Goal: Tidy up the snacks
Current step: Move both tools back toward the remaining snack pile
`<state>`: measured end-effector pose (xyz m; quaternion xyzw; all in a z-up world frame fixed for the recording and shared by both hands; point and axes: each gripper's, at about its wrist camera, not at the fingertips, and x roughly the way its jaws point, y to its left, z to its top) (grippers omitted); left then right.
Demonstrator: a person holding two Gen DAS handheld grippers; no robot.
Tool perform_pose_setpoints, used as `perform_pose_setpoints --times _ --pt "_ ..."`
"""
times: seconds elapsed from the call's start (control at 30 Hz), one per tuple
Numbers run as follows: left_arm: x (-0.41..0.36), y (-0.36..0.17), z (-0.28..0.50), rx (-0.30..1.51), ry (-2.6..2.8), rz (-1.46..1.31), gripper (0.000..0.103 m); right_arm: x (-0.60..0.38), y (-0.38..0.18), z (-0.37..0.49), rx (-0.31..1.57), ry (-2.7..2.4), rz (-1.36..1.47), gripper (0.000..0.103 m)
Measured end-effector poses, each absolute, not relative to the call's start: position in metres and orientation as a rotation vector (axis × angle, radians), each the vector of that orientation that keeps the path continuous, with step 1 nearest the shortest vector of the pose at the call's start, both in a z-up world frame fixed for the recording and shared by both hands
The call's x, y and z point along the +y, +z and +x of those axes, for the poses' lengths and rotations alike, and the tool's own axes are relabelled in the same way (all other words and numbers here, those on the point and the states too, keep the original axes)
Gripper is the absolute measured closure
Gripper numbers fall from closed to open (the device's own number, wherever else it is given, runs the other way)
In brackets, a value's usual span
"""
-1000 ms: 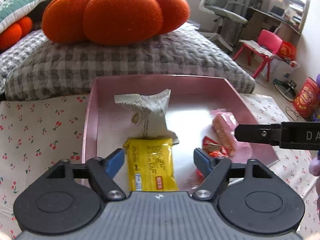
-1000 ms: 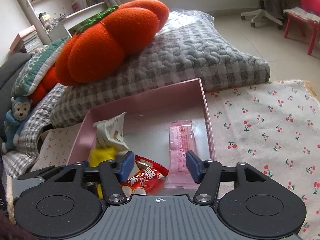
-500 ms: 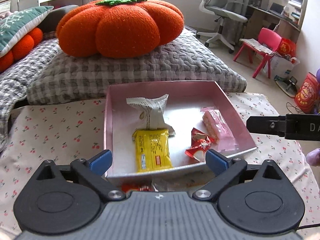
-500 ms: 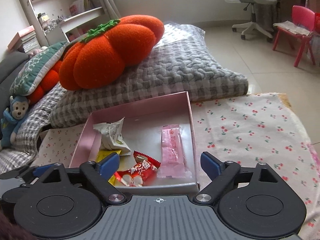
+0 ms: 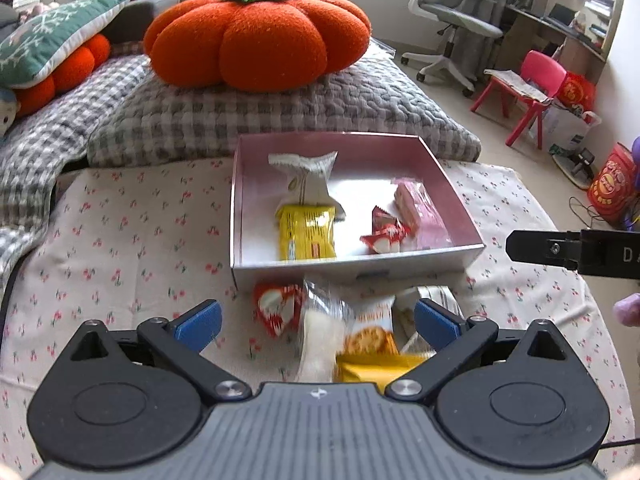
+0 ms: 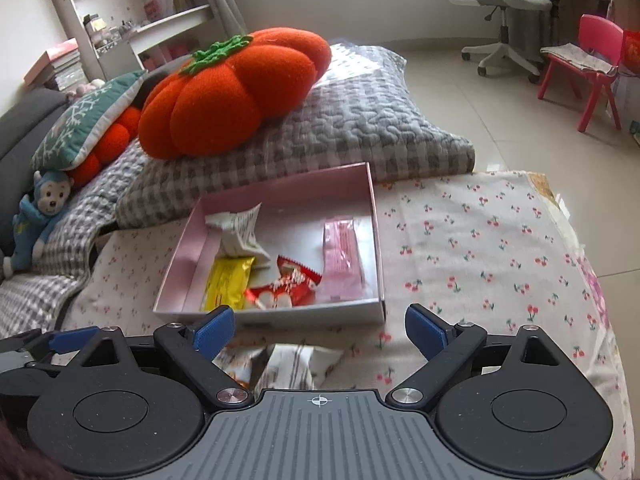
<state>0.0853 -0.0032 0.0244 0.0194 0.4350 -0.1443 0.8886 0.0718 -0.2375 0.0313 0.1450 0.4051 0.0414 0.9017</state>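
Observation:
A pink box (image 5: 256,268) (image 6: 280,322) on the cherry-print cloth holds a white-grey packet (image 5: 306,178) (image 6: 240,228), a yellow packet (image 5: 306,232) (image 6: 228,282), a red candy wrapper (image 5: 382,234) (image 6: 286,286) and a pink bar (image 5: 418,212) (image 6: 342,254). Loose snacks lie in front of the box: a red-white candy (image 5: 278,308), a clear-wrapped cracker packet (image 5: 360,332) and a striped packet (image 6: 296,364). My left gripper (image 5: 318,326) is open and empty above the loose snacks. My right gripper (image 6: 320,330) is open and empty, held back from the box's near wall.
A grey checked cushion (image 5: 280,108) with an orange pumpkin pillow (image 5: 256,36) lies behind the box. The right gripper's finger (image 5: 560,248) shows at the right of the left wrist view. An office chair (image 5: 452,28) and a pink chair (image 5: 532,84) stand on the floor.
Both grippers have drawn back from inside the box and opened wider. The yellow packet and red candy now lie released in the box. The loose snacks in front have come into view.

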Motion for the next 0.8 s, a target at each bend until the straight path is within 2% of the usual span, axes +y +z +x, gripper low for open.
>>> perform_pose_setpoints --times 0.3,0.8 --pt "0.009 0.011 0.060 0.801 -0.291 0.056 0.001 -0.245 0.013 0.050 0.850 0.098 0.351 0.009" --pt "0.030 -0.016 0.007 0.756 -0.518 0.118 0.000 -0.236 -0.035 -0.001 0.913 0.202 0.165 0.009"
